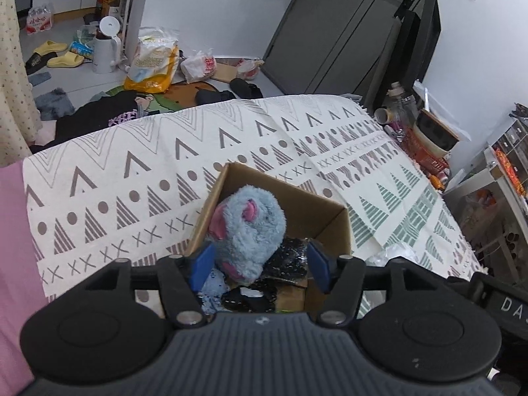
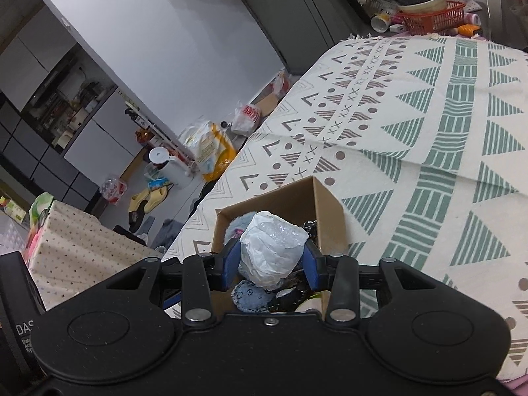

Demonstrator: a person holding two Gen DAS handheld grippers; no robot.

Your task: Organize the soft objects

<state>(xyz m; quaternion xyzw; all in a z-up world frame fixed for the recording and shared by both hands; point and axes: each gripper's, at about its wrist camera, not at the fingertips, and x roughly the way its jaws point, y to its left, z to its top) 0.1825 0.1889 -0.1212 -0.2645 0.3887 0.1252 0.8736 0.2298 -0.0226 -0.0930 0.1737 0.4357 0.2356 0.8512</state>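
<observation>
The right gripper point(image 2: 272, 260) was clenched on a crumpled white plastic bag point(image 2: 271, 251) just above the open cardboard box point(image 1: 333, 227) on the patterned cloth point(image 1: 132, 178). The left gripper point(image 1: 260, 264) hung released over the box, its fingers either side of the blue plush toy point(image 1: 247, 227) already inside. The bag would best be lowered into the gap beside the toy before release, so it could not spring out.

the right gripper point(image 2: 273, 260) clamps a crumpled white plastic bag point(image 2: 271, 251) at lower centre, over an open brown cardboard box point(image 2: 326, 213).
</observation>
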